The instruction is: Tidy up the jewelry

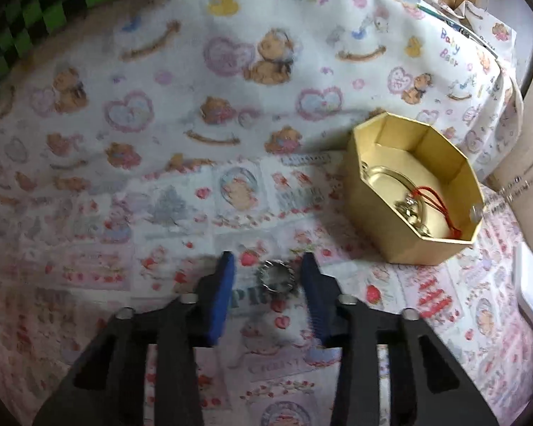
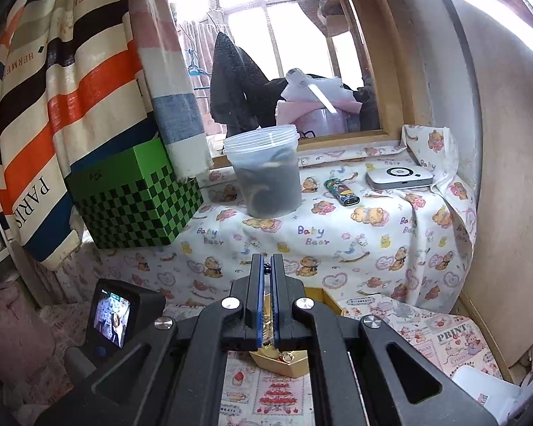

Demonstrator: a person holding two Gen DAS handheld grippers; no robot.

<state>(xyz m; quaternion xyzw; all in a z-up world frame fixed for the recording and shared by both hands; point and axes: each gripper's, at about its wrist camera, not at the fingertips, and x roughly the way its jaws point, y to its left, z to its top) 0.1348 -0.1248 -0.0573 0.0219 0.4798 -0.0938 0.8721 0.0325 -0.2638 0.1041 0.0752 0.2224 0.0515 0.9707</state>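
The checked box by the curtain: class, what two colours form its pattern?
Green and black squares, on the checked box. The right wrist view shows it best.

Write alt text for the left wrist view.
The left gripper, jaws open, straddles a silver ring lying on a cartoon-print cloth. To the right sits an open gold octagonal box holding jewelry with a red cord.

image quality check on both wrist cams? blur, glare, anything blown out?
Left wrist: motion-smeared, the cloth print soft, though the ring between the open left gripper fingers and the gold box stay readable. Right wrist: sharper, but the window is blown out and the top-right corner glares; the right gripper is crisp.
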